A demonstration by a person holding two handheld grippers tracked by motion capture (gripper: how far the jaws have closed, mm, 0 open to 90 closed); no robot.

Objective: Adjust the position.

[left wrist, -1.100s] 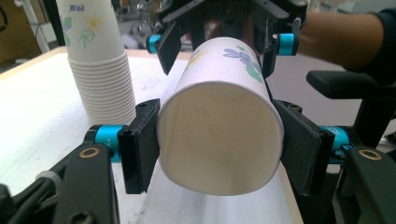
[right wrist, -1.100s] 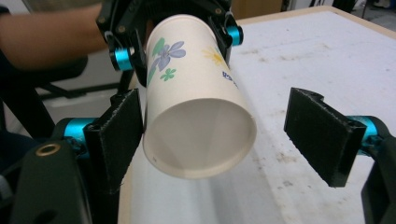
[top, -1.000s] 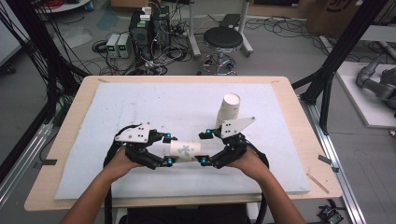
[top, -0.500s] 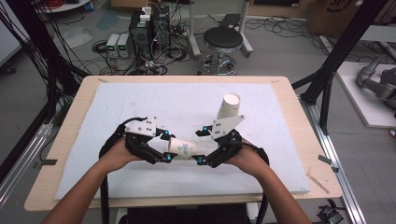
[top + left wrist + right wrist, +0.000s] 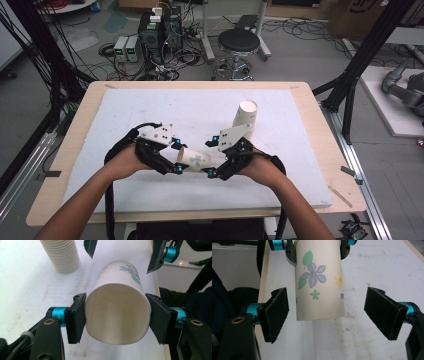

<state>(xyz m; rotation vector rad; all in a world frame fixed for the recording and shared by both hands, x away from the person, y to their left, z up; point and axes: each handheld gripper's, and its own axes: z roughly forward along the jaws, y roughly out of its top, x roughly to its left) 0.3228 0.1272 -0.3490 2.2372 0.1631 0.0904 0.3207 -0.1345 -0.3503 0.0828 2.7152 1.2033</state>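
Observation:
A white paper cup [image 5: 195,161] with a flower print lies level between my two grippers, a little above the white mat [image 5: 150,110]. My left gripper [image 5: 177,159] is shut on its rim end. In the left gripper view both pads press the cup [image 5: 117,275] just behind its open mouth, which is squeezed slightly oval. My right gripper [image 5: 211,157] faces it from the other side. In the right gripper view its jaws stand open on either side of the base of the cup [image 5: 319,282], with a gap at each pad.
A tall leaning stack of white paper cups [image 5: 245,117] stands on the mat just behind the right hand, and the same stack [image 5: 61,255] appears at the upper left of the left gripper view. The wooden table edge [image 5: 320,150] runs along the right. A stool [image 5: 239,42] and electronics sit beyond the table.
Both hands have drawn closer together and risen slightly, with the cup still in the left gripper. The right jaws stay open around the cup's base.

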